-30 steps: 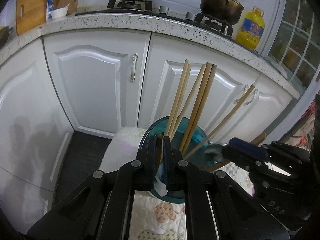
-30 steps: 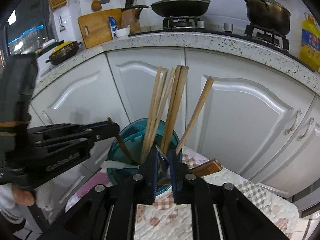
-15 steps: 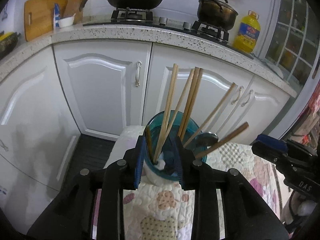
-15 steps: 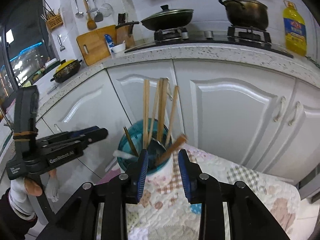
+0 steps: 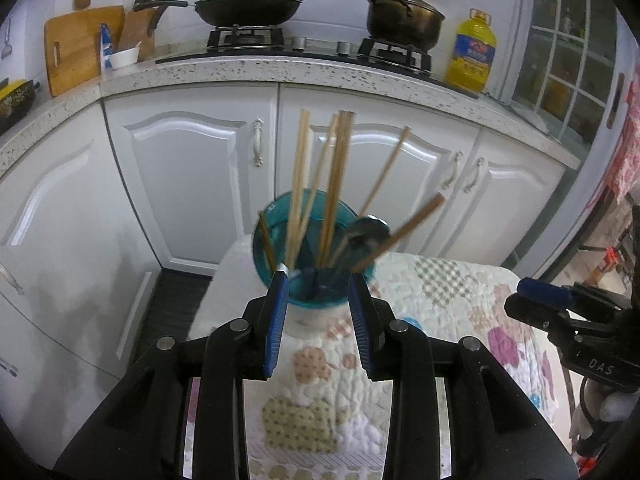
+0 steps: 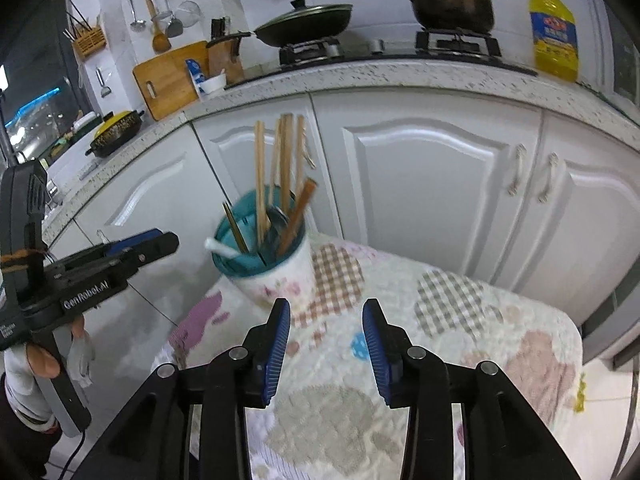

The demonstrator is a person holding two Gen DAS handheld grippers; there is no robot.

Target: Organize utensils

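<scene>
left wrist: both grippers [image 5: 318,280] released, backed from holder [image 5: 316,280].

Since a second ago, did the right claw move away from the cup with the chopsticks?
Yes. The right claw has backed away: its jaws were at the cup's rim, but now quilt shows between them and the cup. They are empty and opening.

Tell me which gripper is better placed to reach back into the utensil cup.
Probably the left gripper: its opening, empty jaws frame the utensil cup. The right gripper sits farther off, with quilt showing between.
</scene>
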